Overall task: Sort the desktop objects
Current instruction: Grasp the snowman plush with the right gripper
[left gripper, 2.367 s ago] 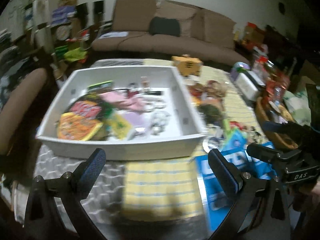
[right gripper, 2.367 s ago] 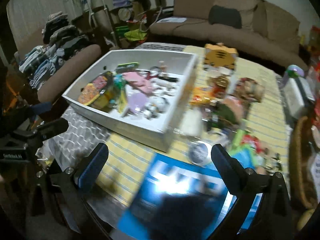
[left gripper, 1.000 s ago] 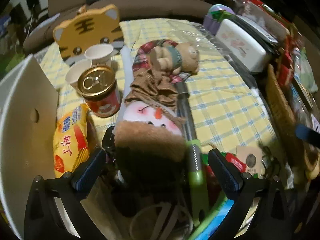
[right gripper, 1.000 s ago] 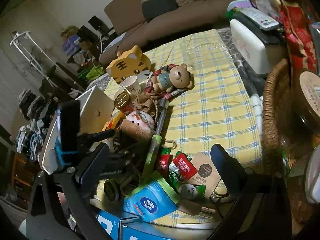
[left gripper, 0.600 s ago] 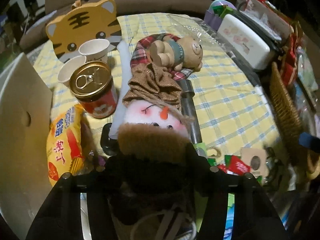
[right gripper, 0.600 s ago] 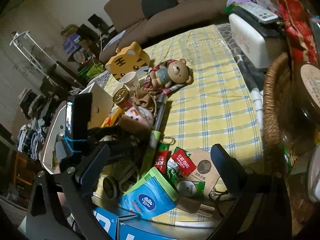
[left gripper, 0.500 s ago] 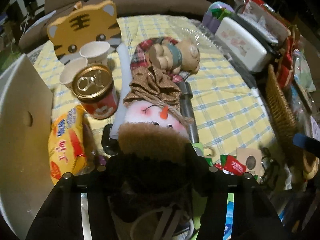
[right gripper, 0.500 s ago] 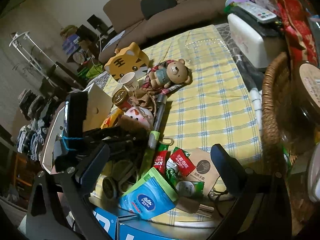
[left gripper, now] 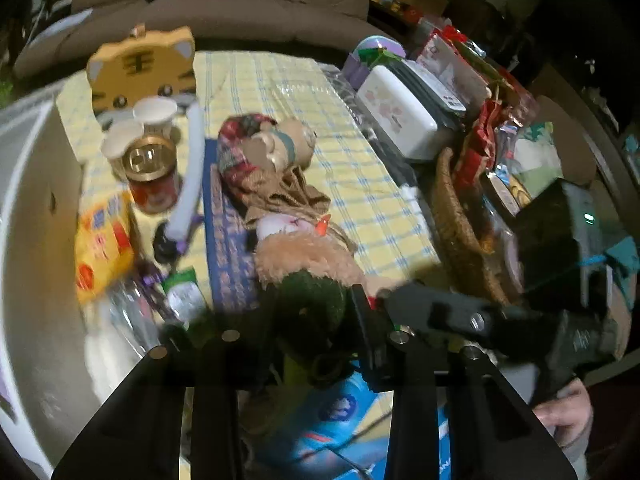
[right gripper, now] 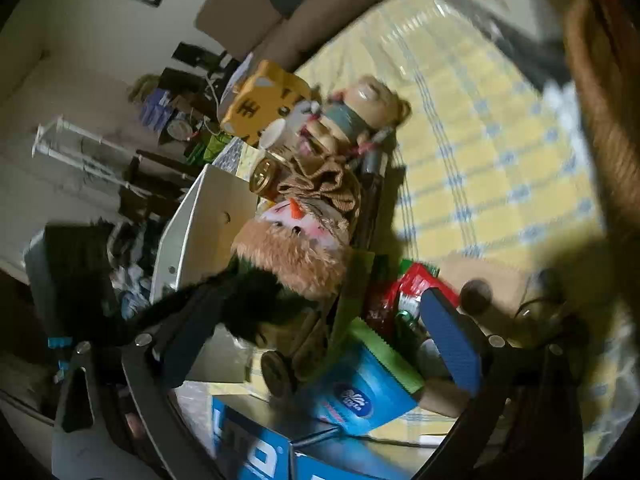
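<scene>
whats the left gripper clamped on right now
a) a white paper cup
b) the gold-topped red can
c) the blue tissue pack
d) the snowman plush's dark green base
d: in the left wrist view the left gripper has its jaws closing around the dark green base of the snowman plush, while the can, tissue pack and cups sit untouched.

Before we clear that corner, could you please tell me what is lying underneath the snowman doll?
The snowman doll lies across a dark blue book-like item. The right wrist view shows a dark rod beside it. The doll's body covers whatever else is beneath.
</scene>
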### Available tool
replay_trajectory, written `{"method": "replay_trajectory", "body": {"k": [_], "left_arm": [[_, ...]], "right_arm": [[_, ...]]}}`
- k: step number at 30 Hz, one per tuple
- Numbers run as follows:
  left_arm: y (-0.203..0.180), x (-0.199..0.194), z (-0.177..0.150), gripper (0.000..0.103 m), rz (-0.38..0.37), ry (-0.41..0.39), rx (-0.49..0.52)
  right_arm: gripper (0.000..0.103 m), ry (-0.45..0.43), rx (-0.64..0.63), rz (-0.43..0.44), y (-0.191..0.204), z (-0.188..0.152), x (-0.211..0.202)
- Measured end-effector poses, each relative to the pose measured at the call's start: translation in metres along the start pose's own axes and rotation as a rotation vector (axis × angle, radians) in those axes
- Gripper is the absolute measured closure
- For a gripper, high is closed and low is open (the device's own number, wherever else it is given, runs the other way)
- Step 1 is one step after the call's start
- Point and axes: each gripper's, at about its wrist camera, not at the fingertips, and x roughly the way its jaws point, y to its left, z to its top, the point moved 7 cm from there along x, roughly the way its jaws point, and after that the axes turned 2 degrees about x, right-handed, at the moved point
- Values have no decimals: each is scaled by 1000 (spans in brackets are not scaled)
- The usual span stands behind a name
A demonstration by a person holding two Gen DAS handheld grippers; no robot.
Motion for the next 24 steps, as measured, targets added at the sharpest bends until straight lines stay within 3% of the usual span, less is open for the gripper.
{"method": "replay_trajectory", "body": {"k": [5,8,10,11,13,15,16,18,22,24], "left_arm": [[-8,-5,-15,77,-132,5,-59],[-18,-5,-22,77,-108,16,-5],[-19,-5,-25,77,-76,19,14],[-17,-6,-25,76,-13,7,47],[-12,-6,-25,59,49,0,78],[-5,-1,-26,26,71,18,73],[-1,2,-26,21,85,20,74],[4,9,-24,19,107,26,85],[2,26,-24,18,76,55,100],[3,28,-21,23,42,49,88]], "right_arm": [[4,62,90,110,-4,-2,17],[12,84,132,188,-1,-2,28],[44,100,146,202,-1,-2,38],[49,105,146,184,-2,-3,44],[58,101,118,137,-1,-4,51],[63,103,108,128,2,-4,56],[64,104,102,121,3,-4,57],[69,97,88,120,6,-2,58],[76,94,49,146,17,1,59],[76,82,25,124,16,4,57]]}}
